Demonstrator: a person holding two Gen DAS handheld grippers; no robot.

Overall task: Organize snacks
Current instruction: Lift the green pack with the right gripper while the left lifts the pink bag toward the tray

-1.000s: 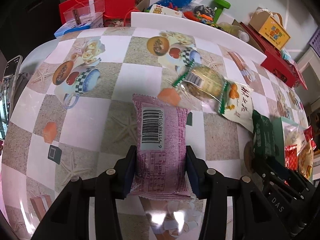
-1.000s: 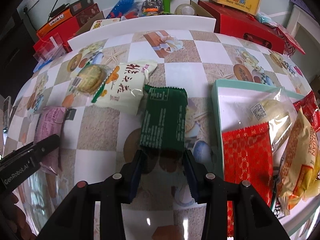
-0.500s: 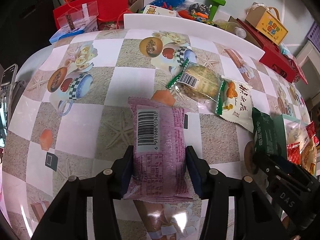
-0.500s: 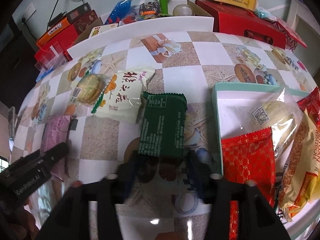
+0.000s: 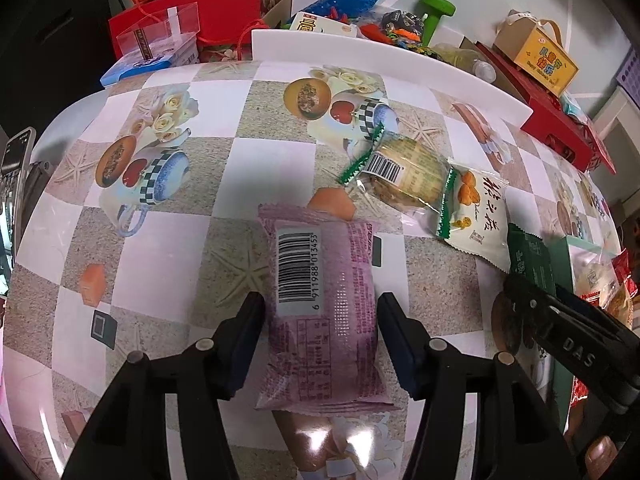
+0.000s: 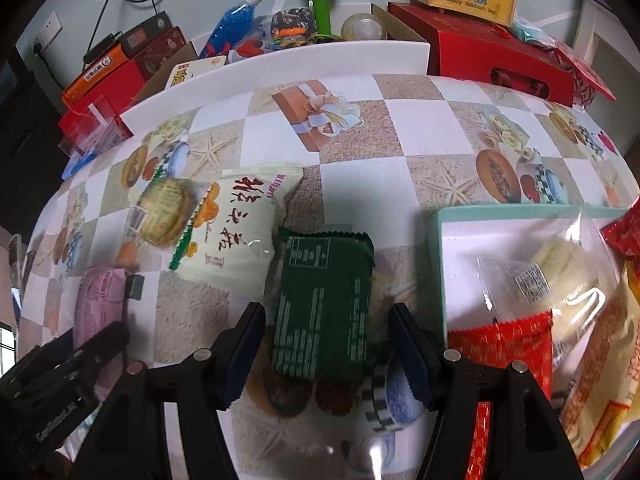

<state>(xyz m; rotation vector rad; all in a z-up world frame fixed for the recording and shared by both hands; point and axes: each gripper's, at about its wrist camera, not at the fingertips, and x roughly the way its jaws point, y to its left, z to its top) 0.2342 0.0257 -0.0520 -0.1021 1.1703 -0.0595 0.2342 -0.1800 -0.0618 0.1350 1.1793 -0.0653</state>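
— what's the left tool [image 5: 320, 344] doing?
— its jaws are opening around the pink snack packet [image 5: 322, 312], which lies flat on the tabletop [image 5: 224, 184].
— and the right tool [image 6: 326, 350]?
— jaws apart, straddling the green packet [image 6: 324, 304], just beside the teal tray [image 6: 440, 264].

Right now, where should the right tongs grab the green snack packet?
Across the middle of the green packet, pinching its two long edges from above. It lies flat and lengthwise between the open right tongs, which already straddle its near half, with the white packet crowding its far left corner.
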